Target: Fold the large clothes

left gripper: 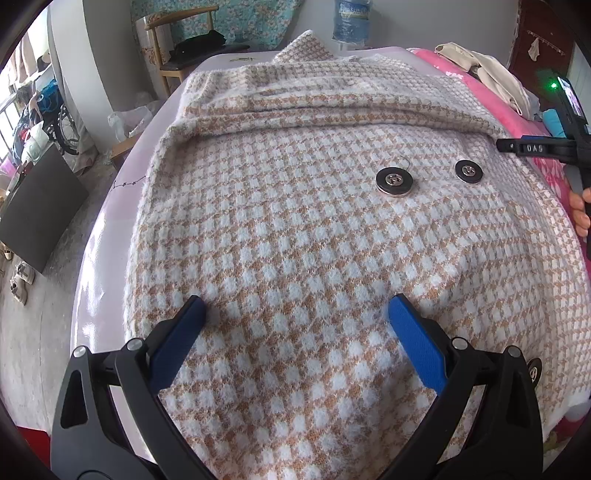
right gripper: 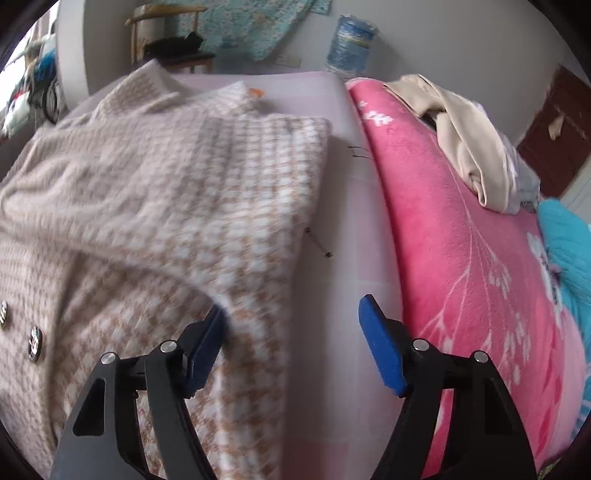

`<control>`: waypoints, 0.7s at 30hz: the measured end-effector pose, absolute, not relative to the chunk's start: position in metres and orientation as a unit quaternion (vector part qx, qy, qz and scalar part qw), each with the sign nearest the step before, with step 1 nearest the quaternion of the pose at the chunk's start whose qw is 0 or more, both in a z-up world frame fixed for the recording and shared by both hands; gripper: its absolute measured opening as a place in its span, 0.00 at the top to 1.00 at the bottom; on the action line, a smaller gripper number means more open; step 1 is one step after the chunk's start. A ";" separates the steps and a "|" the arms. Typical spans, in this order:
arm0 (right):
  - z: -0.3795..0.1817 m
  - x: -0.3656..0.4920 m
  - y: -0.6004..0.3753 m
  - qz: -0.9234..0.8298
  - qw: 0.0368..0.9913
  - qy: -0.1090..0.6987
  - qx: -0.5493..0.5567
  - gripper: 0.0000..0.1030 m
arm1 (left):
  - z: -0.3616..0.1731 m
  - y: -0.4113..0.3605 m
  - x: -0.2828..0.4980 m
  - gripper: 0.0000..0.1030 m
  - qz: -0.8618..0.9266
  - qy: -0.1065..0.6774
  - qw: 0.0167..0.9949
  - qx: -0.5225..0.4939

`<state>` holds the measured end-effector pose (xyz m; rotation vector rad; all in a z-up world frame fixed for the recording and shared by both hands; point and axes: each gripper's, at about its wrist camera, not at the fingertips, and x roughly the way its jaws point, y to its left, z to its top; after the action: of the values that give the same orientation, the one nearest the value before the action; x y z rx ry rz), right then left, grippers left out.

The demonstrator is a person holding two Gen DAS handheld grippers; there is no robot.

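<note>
One checked coat; three round metal buttons, two near its 1 o'clock; one pink blanket; one chair; one water bottle.

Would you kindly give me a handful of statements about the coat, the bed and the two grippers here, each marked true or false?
1. The left gripper is open over the houndstooth coat, clamping nothing. True.
2. The right gripper is shut on the coat's edge. False: its jaws stand apart, one finger over the coat, the other over the pale pink sheet.
3. Two round metal buttons show on the coat's front. True.
4. The coat lies on the bright pink floral blanket. False: it lies on the pale sheet beside that blanket.
5. A beige garment lies on the pink blanket. True.
</note>
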<state>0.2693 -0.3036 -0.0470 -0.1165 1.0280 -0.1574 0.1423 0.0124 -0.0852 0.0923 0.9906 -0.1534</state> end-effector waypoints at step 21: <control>-0.027 0.238 -0.326 -0.093 0.883 0.457 -0.043 0.27 | -0.085 0.014 0.143 0.06 -0.081 0.475 0.875 0.050</control>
<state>0.2383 -0.3256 -0.0266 -0.0902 0.9522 -0.1932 0.1427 0.0138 -0.0845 0.1047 0.9927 -0.1687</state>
